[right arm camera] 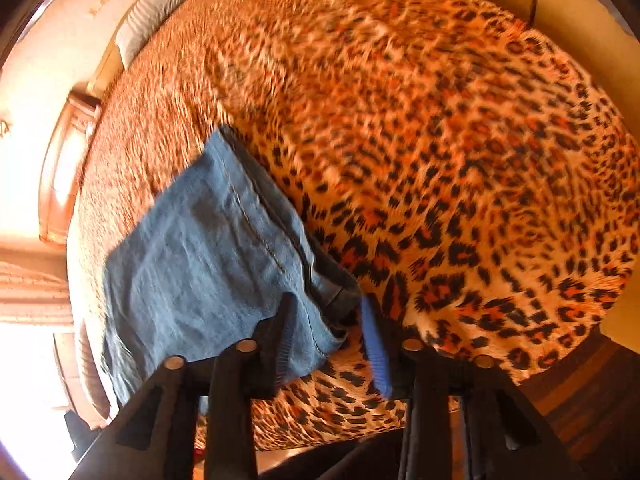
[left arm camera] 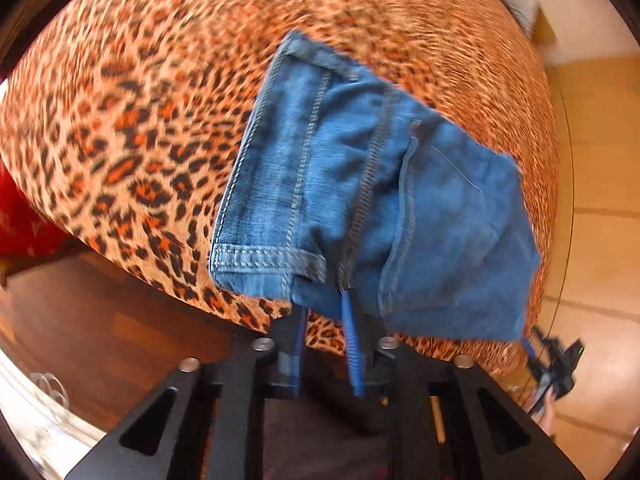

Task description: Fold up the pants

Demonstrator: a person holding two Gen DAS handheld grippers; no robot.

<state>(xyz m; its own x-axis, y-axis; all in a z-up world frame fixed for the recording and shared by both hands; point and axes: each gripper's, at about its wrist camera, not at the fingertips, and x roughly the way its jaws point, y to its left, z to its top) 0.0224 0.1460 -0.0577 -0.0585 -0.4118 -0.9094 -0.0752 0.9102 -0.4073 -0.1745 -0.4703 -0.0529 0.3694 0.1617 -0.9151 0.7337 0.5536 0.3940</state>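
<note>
Folded blue jeans [left arm camera: 360, 200] lie on a leopard-print blanket [left arm camera: 140, 140] close to the bed's near edge. In the left wrist view my left gripper [left arm camera: 322, 304] is open. Its blue-padded fingers [left arm camera: 352, 344] stand a little apart with blanket showing between them. Their tips sit at the near hem of the jeans, partly hidden by denim. In the right wrist view the jeans [right arm camera: 200, 248] lie at the left. My right gripper [right arm camera: 328, 308] is open wide around their near corner, with one finger [right arm camera: 286, 328] over the denim and the other on the blanket [right arm camera: 460, 180]. The right gripper [left arm camera: 556, 360] also shows, blurred, beside the jeans.
The bed drops off just below both grippers to a dark wooden floor [left arm camera: 100, 340]. Pale tiles [left arm camera: 600, 240] run along the other side. A white pillow [right arm camera: 148, 16] lies at the far end of the bed, and red cloth [left arm camera: 20, 220] is at the left.
</note>
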